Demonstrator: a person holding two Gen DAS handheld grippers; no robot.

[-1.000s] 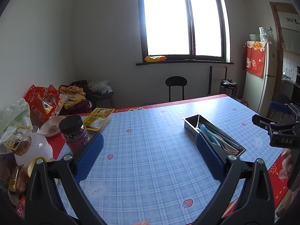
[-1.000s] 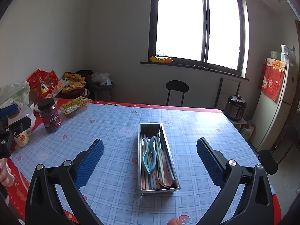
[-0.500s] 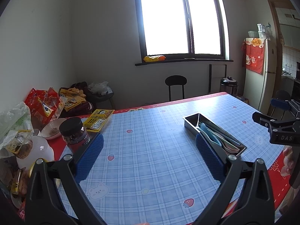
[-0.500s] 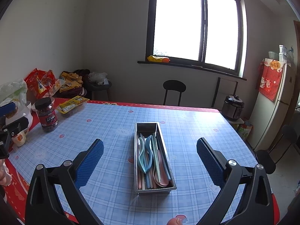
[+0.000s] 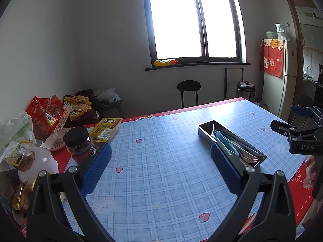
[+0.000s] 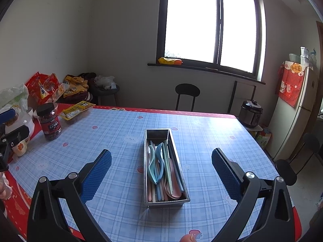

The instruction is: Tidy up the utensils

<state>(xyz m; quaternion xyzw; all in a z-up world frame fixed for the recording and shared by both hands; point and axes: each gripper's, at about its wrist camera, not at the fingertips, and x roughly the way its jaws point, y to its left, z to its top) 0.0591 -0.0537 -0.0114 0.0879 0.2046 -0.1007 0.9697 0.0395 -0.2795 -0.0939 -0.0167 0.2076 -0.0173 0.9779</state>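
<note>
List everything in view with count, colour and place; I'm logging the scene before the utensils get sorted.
Tray: 1, steel, mid-table, lengthwise ahead of the right gripper.
Utensils: several, pastel blue, green, pink, all lying in the tray; exact count unclear.
Table: 1, blue check cloth, red border.
Jar: 1, black lid, red label, table's left side.
Yellow packet: 1, far left table corner.
Snack bags: several, red and yellow, left of table.
Chair: 1, black, beyond the table.
Cooker: 1, dark, floor at right.
Fridge: 1, pale, red cloth, right wall.
Left gripper: blue pads, open, empty.
Right gripper: blue pads, open, empty.
</note>
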